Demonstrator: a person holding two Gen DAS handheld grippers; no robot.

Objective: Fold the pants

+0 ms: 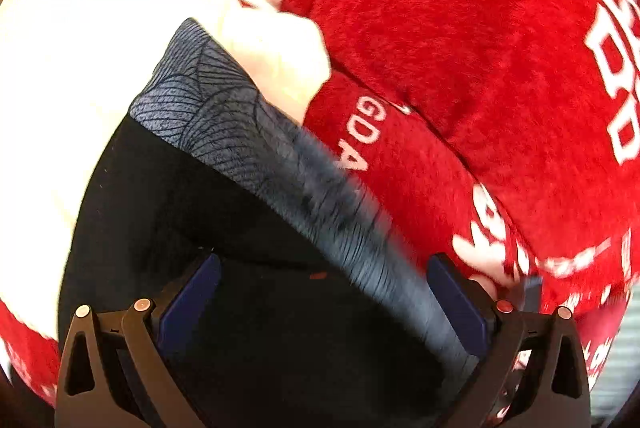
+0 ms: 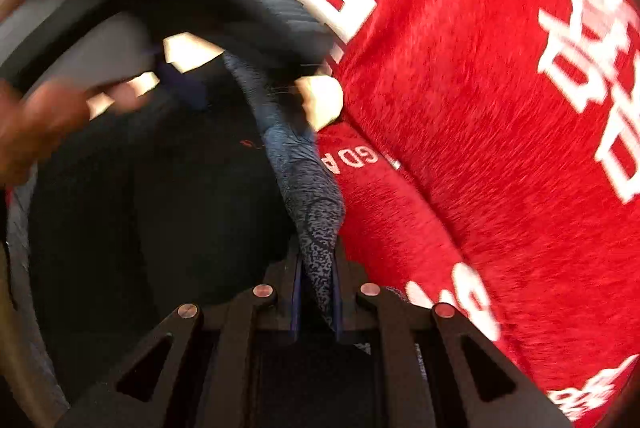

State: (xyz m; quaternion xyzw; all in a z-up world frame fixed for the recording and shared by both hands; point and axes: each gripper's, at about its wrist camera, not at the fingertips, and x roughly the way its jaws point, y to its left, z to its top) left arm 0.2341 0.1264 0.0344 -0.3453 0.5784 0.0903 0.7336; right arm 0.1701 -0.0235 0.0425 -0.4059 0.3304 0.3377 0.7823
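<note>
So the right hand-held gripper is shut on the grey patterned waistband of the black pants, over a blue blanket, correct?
Not quite: the blanket is red with white lettering, as the right wrist view shows. The right hand-held gripper is shut on the grey patterned waistband of the black pants.

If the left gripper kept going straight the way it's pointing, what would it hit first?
Most likely the black pants, whose patterned grey band crosses between the left gripper's open fingers; depth is unclear.

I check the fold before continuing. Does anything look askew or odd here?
Yes: the pants' grey patterned band runs slantwise across the red blanket, and the right gripper pinches it into a twisted ridge. No damage shows.
</note>
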